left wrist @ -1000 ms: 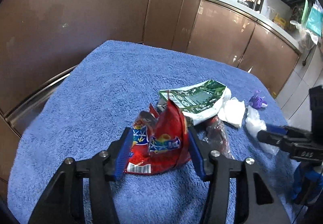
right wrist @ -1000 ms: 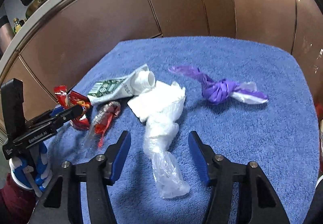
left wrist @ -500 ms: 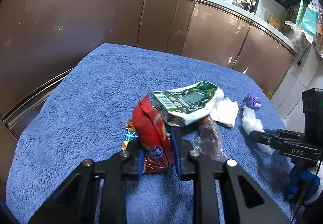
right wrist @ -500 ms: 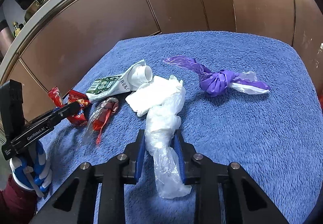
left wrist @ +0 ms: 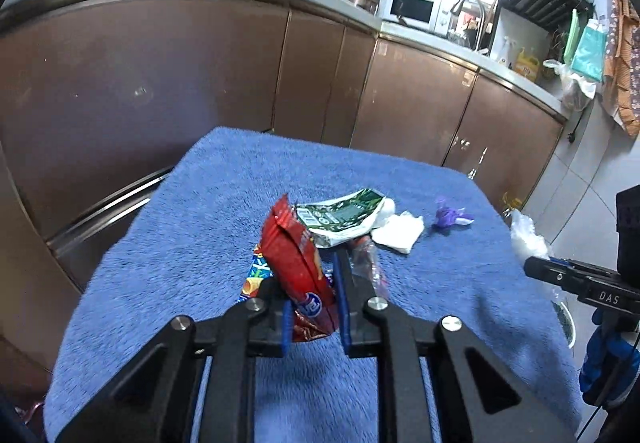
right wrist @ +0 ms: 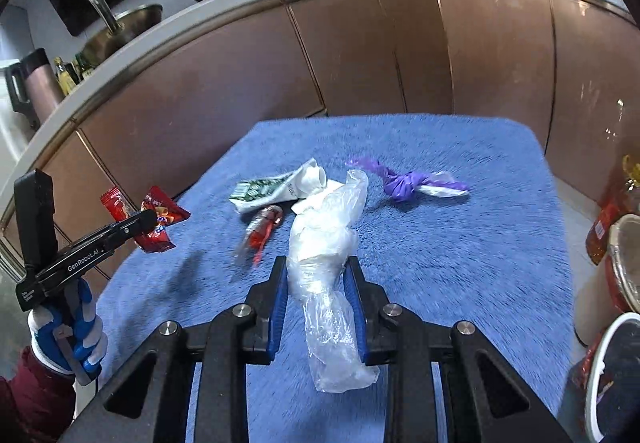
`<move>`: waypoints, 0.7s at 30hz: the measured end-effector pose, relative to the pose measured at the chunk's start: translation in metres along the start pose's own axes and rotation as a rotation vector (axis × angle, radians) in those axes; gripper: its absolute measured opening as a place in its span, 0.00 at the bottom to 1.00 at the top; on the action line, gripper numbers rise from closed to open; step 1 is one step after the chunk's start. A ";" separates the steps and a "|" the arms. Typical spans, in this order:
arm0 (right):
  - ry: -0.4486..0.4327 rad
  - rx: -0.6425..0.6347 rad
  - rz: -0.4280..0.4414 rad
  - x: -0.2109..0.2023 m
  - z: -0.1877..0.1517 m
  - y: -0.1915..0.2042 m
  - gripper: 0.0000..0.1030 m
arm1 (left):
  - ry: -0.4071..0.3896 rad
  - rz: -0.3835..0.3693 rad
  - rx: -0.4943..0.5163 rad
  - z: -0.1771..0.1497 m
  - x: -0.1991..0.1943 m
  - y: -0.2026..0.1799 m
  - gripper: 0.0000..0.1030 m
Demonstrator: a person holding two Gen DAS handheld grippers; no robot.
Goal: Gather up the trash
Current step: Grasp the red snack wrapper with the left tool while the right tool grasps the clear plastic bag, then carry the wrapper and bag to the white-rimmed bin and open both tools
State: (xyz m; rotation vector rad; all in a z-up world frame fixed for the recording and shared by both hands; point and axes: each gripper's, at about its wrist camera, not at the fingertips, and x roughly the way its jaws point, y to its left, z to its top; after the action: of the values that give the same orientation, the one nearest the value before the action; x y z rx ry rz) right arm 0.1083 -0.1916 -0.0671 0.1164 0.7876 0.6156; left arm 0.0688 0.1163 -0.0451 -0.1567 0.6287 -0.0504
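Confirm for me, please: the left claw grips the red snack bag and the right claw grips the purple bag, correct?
Not quite. The right claw grips the clear plastic bag; the purple bag lies on the blue towel, per the right wrist view. The left claw does grip the red snack bag.

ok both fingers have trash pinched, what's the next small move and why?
Probably carry both pieces off the blue towel toward a bin; none is clearly in view. The left gripper, jaws closing, pinches the red snack wrapper, and the right gripper clamps the clear plastic bag. The green wrapper and purple bag lie behind.
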 end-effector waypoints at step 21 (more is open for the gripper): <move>-0.265 -0.036 -0.041 -0.138 -0.024 0.041 0.25 | -0.236 -0.077 0.095 0.020 -0.145 -0.057 0.16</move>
State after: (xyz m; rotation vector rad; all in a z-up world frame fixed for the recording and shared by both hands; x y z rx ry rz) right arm -0.0028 -0.2382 0.0160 0.1455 0.5208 0.5617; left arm -0.0366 0.0765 0.0639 -0.0929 0.3841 -0.1336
